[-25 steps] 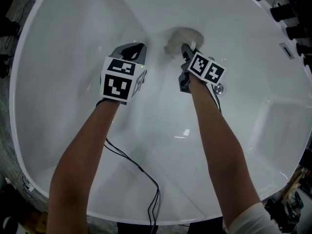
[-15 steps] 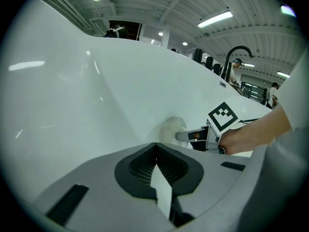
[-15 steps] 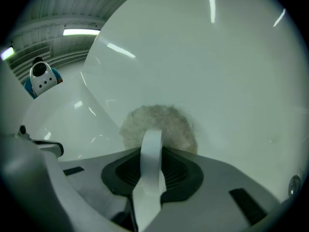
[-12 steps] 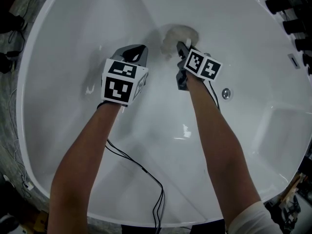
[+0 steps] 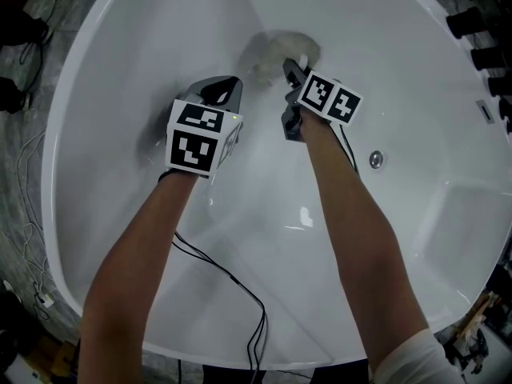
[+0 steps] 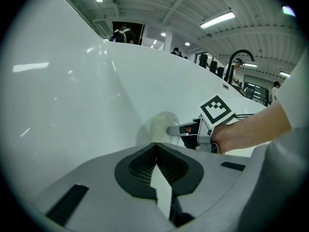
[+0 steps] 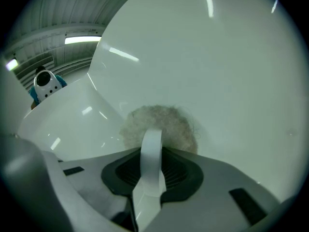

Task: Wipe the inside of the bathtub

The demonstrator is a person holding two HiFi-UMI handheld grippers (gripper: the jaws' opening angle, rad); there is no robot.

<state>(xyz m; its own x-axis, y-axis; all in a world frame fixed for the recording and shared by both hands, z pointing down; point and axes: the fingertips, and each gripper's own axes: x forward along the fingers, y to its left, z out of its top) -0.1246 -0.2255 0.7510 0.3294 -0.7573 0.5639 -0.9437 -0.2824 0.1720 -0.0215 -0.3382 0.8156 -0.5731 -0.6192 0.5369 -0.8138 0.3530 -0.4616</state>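
Observation:
The white bathtub fills the head view. A fluffy grey-white round pad lies pressed against the tub's far wall. My right gripper is shut on the pad's white strap, and the pad bulges just past the jaws. My left gripper hovers to the left of it, shut with nothing between its jaws. In the left gripper view, the right gripper and the pad show ahead against the wall.
A round metal drain fitting sits on the tub's right side, by a moulded step. A black cable trails from the left gripper over the near rim. Dark fittings line the far right edge.
The right gripper has slid the pad up and to the left along the far wall, away from the drain fitting. The left gripper has barely moved.

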